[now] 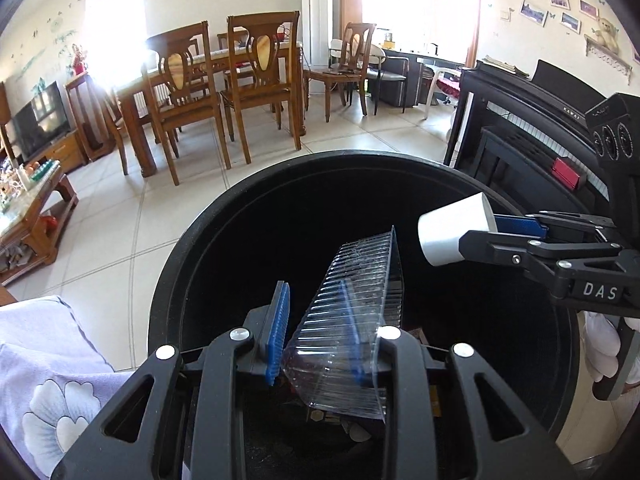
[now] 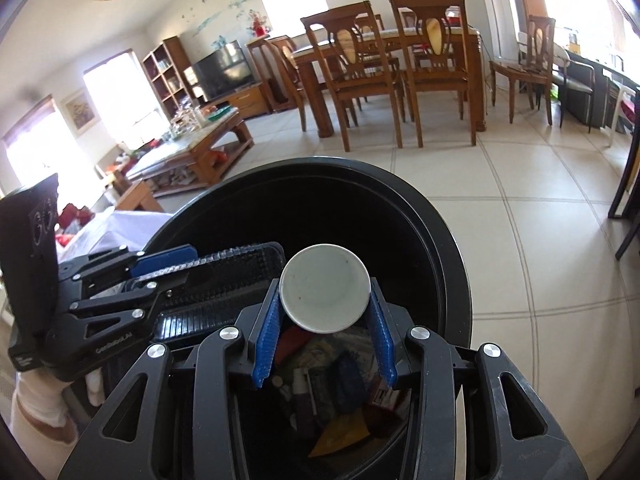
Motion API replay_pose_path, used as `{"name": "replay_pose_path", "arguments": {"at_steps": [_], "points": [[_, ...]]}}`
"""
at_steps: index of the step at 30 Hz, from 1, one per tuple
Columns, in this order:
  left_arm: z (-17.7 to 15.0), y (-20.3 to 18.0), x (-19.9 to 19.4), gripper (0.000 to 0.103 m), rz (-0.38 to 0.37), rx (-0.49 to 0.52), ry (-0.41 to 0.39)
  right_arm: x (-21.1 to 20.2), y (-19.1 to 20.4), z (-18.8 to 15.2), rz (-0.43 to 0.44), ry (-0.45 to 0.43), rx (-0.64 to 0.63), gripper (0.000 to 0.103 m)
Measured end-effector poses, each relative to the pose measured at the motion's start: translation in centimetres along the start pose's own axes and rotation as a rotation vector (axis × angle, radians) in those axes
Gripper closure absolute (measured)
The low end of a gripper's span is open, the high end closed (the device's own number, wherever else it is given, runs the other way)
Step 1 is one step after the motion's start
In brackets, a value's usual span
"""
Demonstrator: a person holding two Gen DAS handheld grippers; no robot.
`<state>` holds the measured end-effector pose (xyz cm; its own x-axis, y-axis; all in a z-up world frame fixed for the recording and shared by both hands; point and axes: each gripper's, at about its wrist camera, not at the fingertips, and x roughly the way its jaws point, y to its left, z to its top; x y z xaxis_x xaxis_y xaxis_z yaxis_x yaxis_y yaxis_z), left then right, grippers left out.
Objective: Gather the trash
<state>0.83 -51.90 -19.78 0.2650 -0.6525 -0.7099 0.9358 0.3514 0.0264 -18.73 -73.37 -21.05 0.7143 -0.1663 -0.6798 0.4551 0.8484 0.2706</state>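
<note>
Deep in the black bin (image 1: 192,240), the rubbish is lying too dark to identify. The left gripper (image 1: 316,332) is pinching a ribbed clear plastic tray (image 1: 352,312) above it; the right gripper (image 2: 324,320) is squeezing a white paper cup (image 2: 324,288) beside.

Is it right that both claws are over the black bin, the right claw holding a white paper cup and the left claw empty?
Not quite: the left claw is not empty. The left wrist view shows a clear ribbed plastic tray between its pads. The right claw does hold the white paper cup over the black bin.
</note>
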Motion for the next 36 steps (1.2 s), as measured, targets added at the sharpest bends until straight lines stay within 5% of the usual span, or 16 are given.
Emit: {"name": "replay_pose_path", "arguments": {"at_steps": [5,10,14,18,28,36], "points": [[0.2,0.2,0.4,0.073,0.005,-0.002,0.022,0.1,0.8,0.3,-0.009,0.004,-0.004,0.059],[0.5,0.2,-0.2,0.034,0.025,-0.006,-0.004,0.2,1.4,0.5,-0.011,-0.001,-0.010,0.040],[0.5,0.1,-0.3,0.029,0.037,0.002,-0.006,0.2,1.4,0.5,-0.022,-0.003,-0.004,0.039],[0.6,0.5,-0.8,0.015,0.034,-0.013,-0.024,-0.1,1.5,0.4,-0.028,-0.007,0.002,0.038],[-0.5,1.6,-5.0,0.005,0.023,-0.056,-0.132,-1.0,2.8,0.7,-0.030,-0.051,0.020,0.025],[-2.2,4.4,-10.3,0.005,0.096,-0.140,-0.221,-1.3,6.6,0.6,-0.024,-0.067,0.009,0.012]]}}
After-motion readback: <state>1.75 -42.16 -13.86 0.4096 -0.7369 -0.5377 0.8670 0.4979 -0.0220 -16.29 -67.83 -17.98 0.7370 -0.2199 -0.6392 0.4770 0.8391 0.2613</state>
